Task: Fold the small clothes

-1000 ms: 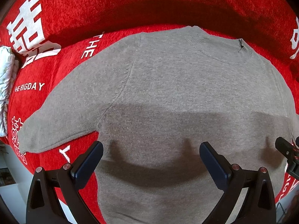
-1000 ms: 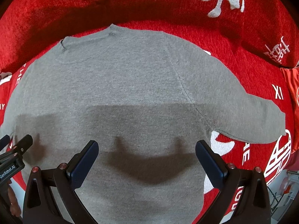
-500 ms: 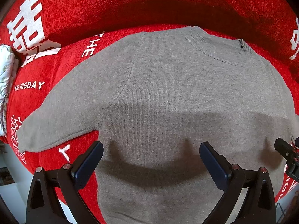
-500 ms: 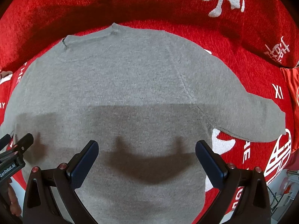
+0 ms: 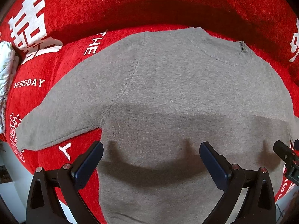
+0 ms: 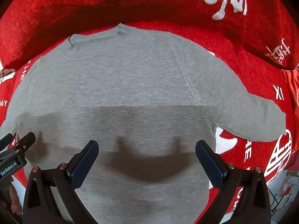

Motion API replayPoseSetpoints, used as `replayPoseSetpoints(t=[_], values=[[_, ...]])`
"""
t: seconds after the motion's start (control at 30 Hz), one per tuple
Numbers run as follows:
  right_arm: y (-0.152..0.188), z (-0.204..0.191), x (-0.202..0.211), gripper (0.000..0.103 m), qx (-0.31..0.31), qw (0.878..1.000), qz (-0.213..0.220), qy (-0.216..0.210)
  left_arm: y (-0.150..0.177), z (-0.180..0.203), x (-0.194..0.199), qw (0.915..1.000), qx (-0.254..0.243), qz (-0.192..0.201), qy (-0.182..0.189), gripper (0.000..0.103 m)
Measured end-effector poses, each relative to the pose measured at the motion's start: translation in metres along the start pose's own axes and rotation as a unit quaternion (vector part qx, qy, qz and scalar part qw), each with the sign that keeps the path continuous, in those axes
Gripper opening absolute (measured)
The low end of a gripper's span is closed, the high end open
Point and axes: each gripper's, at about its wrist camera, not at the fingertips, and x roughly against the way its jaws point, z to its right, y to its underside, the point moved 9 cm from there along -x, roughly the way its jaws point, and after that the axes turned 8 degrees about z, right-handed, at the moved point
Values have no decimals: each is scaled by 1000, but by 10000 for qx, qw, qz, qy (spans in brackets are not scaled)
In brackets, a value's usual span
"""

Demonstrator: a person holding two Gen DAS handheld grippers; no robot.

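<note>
Step in hand: the grey sweater (image 5: 168,97) lies spread flat and unfolded, so I judge this the start of the fold, with both tools poised above the garment and nothing gripped yet.

Carrier: a red cover with white lettering (image 5: 56,78), seemingly draped over a cushioned seat whose back rises behind the collar; the sweater fills most of it.

Left sleeve: the left sleeve (image 5: 61,115) runs out toward the left edge of the red cover, its cuff close to that edge, lying flat.

Left gripper: the left gripper (image 5: 151,162) hangs over the lower left part of the body, near the armpit seam; its fingers (image 5: 87,164) are spread wide, empty, and seem clear of the cloth, casting a shadow on it.

Collar: the collar (image 6: 97,37) sits at the far edge of the seat, against the backrest, mid-way between the two tools.

Right gripper: the right gripper (image 6: 146,160) hangs over the lower right part of the body; its fingers (image 6: 209,160) are likewise wide apart, holding nothing, shadow below.

Right sleeve: the right sleeve (image 6: 257,115) reaches toward the right edge of the cover, flat, cuff over white print.

Next move, as I judge it: one tool must drop to a sleeve or a side of the hem, pinch a single clean layer of knit, and carry it across the body without dragging the rest.

Risk: soft knit may bunch or slide on the plush cover.
</note>
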Motion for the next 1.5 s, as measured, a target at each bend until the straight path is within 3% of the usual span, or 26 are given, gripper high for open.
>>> replayPoseSetpoints(t=[0.43, 0.63, 0.77, 1.0, 1.07, 1.17, 1.3, 1.5], values=[[15, -56, 3, 103, 361, 9992, -41, -177, 13, -46, 4, 9991, 359, 0, -222, 103], [26, -105, 6, 103, 628, 9973, -75, -367, 28, -98, 4, 9958, 883, 33, -247, 103], [36, -143, 9, 103, 859, 9948, -83, -548, 39, -150, 2, 9886, 1488, 167, -152, 103], [51, -204, 5, 103, 1188, 9892, -188, -840, 70, -275, -7, 9608, 2681, 507, -484, 103], [49, -209, 3, 103, 1229, 9883, -216, -880, 81, -302, -17, 9486, 3107, 513, -305, 103], [49, -221, 0, 103, 1288, 9873, -240, -902, 85, -315, -32, 9291, 3637, 507, 438, 103], [46, -235, -3, 103, 1302, 9869, -268, -917, 59, -318, -37, 9211, 3709, 741, 926, 103], [45, -244, 0, 103, 1258, 9873, -250, -939, 38, -323, -39, 9018, 4058, 947, 1144, 99]])
